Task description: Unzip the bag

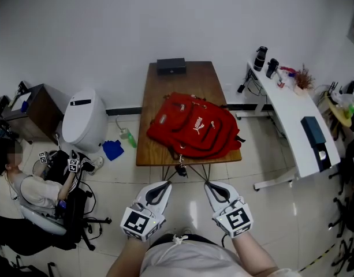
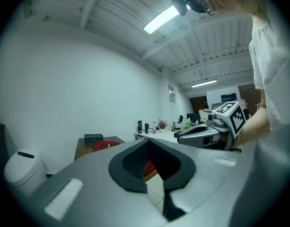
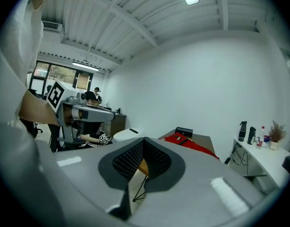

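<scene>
A red backpack lies flat on the brown wooden table, with a black strap end hanging over the near edge. My left gripper and right gripper hover side by side over the floor, just short of the table's near edge and apart from the bag. Both are shut with nothing between the jaws. From the left gripper view, the backpack shows small and far off. Over the tip of the right gripper in its own view, the backpack also lies ahead.
A black box sits at the table's far end. A white desk with bottles stands to the right. A white rounded appliance, a blue cloth and a seated person are at the left.
</scene>
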